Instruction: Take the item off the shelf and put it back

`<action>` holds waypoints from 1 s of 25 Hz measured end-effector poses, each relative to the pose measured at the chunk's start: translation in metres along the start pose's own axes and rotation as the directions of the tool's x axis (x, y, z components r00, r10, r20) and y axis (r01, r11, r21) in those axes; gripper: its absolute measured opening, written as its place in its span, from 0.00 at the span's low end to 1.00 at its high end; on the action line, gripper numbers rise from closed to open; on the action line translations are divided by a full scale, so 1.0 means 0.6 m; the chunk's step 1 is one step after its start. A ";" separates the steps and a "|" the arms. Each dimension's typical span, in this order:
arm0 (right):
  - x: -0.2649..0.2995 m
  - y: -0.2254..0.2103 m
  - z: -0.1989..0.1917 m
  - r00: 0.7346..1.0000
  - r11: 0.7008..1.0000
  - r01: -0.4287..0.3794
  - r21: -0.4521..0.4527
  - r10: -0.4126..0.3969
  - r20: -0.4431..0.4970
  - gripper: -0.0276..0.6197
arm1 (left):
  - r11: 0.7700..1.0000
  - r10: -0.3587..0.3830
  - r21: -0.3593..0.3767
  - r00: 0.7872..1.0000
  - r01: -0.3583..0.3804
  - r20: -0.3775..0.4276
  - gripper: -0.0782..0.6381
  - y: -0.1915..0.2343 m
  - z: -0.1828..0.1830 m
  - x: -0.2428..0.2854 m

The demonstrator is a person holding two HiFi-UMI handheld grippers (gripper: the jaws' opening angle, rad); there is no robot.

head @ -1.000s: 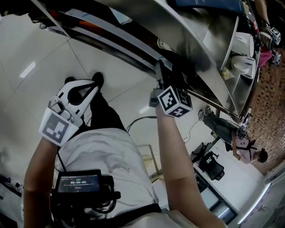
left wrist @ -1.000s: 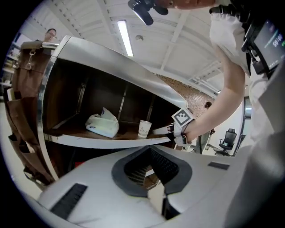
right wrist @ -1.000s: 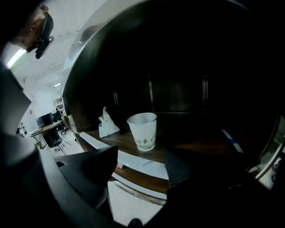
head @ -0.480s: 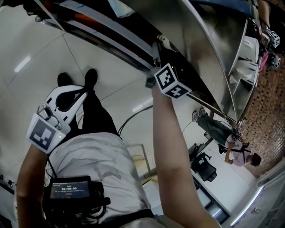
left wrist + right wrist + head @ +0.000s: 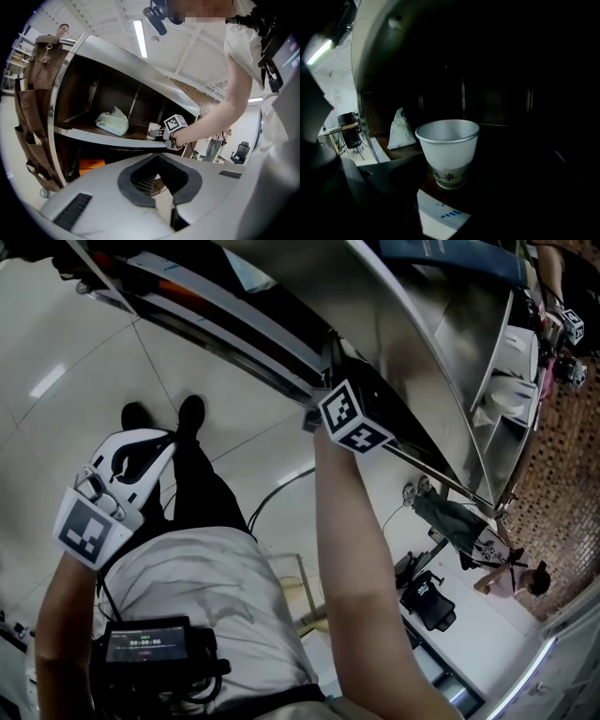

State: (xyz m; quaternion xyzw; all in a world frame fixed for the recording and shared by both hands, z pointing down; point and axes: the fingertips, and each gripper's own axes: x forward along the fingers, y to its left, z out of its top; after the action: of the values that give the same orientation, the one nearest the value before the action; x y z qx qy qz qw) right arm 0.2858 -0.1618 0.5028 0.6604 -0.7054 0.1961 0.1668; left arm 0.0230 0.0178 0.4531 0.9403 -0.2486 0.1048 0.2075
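Note:
A white paper cup (image 5: 448, 145) with dark print near its base stands upright on the dark shelf board (image 5: 108, 137). My right gripper (image 5: 454, 187) reaches into the shelf with the cup between its jaws. They have just been closing; the left jaw lies against the cup's lower side, while the right jaw is lost in the dark. The left gripper view shows the same cup (image 5: 153, 128) just ahead of the right gripper (image 5: 159, 134). In the head view the right gripper (image 5: 330, 348) disappears under the metal shelf. My left gripper (image 5: 173, 439) hangs by my side, shut and empty (image 5: 164, 206).
A white plastic bag (image 5: 112, 123) lies further left on the same shelf board. An orange box (image 5: 91, 164) sits on the board below. A brown hanging organizer (image 5: 37, 93) covers the shelf's left end. A person (image 5: 511, 568) and an office chair (image 5: 431, 596) are behind me.
My right arm has pushed forward, taking the gripper deeper under the shelf. The left gripper has stayed by my side, sitting slightly lower in the view.

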 end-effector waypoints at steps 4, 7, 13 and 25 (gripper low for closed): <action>-0.008 0.006 0.006 1.000 1.000 -0.016 0.000 0.016 0.010 0.47 | 1.000 -0.005 -0.001 1.000 0.005 0.003 0.12 -0.005 0.004 -0.001; -0.012 0.013 0.010 0.999 0.999 -0.033 0.004 0.033 0.021 0.47 | 1.000 -0.006 0.001 1.000 0.006 -0.005 0.12 -0.009 0.003 -0.004; -0.036 0.050 0.021 0.994 0.992 -0.103 -0.069 0.106 0.039 0.47 | 1.000 -0.002 0.015 1.000 0.002 -0.010 0.12 -0.015 0.009 -0.013; -0.133 0.202 0.042 0.928 0.913 -0.357 -0.196 0.371 0.038 0.47 | 0.997 0.039 0.066 0.999 -0.040 0.009 0.12 -0.011 0.077 -0.074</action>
State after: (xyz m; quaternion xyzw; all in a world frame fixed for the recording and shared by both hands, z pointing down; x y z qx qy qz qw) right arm 0.1713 -0.0994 0.4346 0.5058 -0.8369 0.1325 0.1621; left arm -0.0075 0.0213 0.3965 0.9419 -0.2645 0.1133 0.1732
